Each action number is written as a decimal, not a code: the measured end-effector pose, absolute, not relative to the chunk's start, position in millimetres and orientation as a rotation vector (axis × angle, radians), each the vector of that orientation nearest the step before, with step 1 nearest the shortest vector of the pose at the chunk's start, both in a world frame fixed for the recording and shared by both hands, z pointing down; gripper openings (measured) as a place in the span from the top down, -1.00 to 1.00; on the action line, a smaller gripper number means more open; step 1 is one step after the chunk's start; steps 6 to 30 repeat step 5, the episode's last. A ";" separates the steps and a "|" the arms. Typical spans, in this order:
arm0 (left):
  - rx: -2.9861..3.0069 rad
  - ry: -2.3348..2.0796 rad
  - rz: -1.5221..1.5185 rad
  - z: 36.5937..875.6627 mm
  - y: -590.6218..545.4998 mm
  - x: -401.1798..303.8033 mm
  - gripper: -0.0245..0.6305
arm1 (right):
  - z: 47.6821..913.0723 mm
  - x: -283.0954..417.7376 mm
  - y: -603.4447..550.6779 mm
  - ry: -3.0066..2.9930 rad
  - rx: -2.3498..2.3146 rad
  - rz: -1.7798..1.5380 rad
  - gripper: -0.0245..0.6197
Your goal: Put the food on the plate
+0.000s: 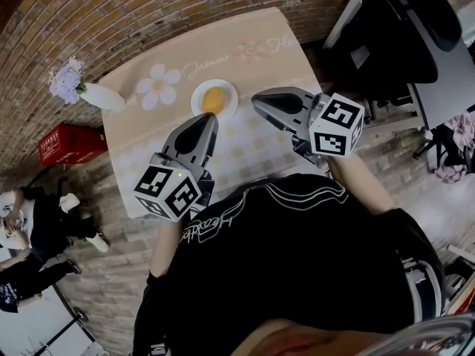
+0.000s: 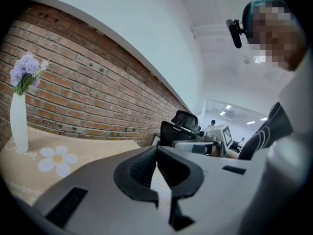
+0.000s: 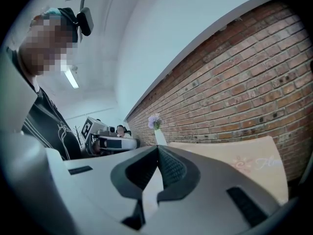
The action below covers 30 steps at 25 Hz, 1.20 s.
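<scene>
An orange piece of food (image 1: 213, 99) lies on a small white plate (image 1: 229, 104) near the middle of the beige flowered table (image 1: 245, 150). My left gripper (image 1: 210, 120) hovers just in front of the plate, jaws shut with nothing between them; its tips (image 2: 156, 148) meet in the left gripper view. My right gripper (image 1: 257, 102) is held to the right of the plate, pointing left, also shut and holding nothing (image 3: 157, 147). Neither gripper touches the food.
A white vase with purple flowers (image 1: 83, 89) stands at the table's left corner (image 2: 19, 116). A brick wall (image 1: 111, 21) runs behind the table. A black office chair (image 1: 386, 43) stands to the right, and a red crate (image 1: 67, 144) sits on the floor at left.
</scene>
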<state>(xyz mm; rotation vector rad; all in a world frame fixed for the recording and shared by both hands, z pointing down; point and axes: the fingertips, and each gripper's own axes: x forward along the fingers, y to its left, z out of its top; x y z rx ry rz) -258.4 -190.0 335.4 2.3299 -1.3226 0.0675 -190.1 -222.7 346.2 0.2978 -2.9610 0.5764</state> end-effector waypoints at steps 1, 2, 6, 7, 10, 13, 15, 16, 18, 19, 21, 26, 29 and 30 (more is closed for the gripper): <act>2.328 -1.321 0.062 335.9 -190.6 -258.6 0.90 | 347.1 -190.5 -223.5 -2.960 0.300 0.581 0.93; 2.326 -1.319 0.059 336.4 -191.1 -258.7 0.90 | 347.8 -190.8 -224.4 -2.960 0.303 0.585 0.93; 2.324 -1.314 0.056 338.0 -192.3 -259.1 0.90 | 349.2 -192.2 -226.8 -2.961 0.311 0.602 0.93; 2.324 -1.314 0.056 338.0 -192.3 -259.1 0.90 | 349.2 -192.2 -226.8 -2.961 0.311 0.602 0.93; 2.324 -1.314 0.056 338.0 -192.3 -259.1 0.90 | 349.2 -192.2 -226.8 -2.961 0.311 0.602 0.93; 2.324 -1.314 0.056 338.0 -192.3 -259.1 0.90 | 349.2 -192.2 -226.8 -2.961 0.311 0.602 0.93; 2.324 -1.314 0.056 338.0 -192.3 -259.1 0.90 | 349.2 -192.2 -226.8 -2.961 0.311 0.602 0.93; 2.324 -1.314 0.056 338.0 -192.3 -259.1 0.90 | 349.2 -192.2 -226.8 -2.961 0.311 0.602 0.93; 2.324 -1.314 0.056 338.0 -192.3 -259.1 0.90 | 349.2 -192.2 -226.8 -2.961 0.311 0.602 0.93; 2.324 -1.314 0.056 338.0 -192.3 -259.1 0.90 | 349.2 -192.2 -226.8 -2.961 0.311 0.602 0.93; 2.324 -1.314 0.056 338.0 -192.3 -259.1 0.90 | 349.2 -192.2 -226.8 -2.961 0.311 0.602 0.93; 2.324 -1.314 0.056 338.0 -192.3 -259.1 0.90 | 349.2 -192.2 -226.8 -2.961 0.311 0.602 0.93; 2.324 -1.314 0.056 338.0 -192.3 -259.1 0.90 | 349.2 -192.2 -226.8 -2.961 0.311 0.602 0.93; 2.324 -1.314 0.056 338.0 -192.3 -259.1 0.90 | 349.2 -192.2 -226.8 -2.961 0.311 0.602 0.93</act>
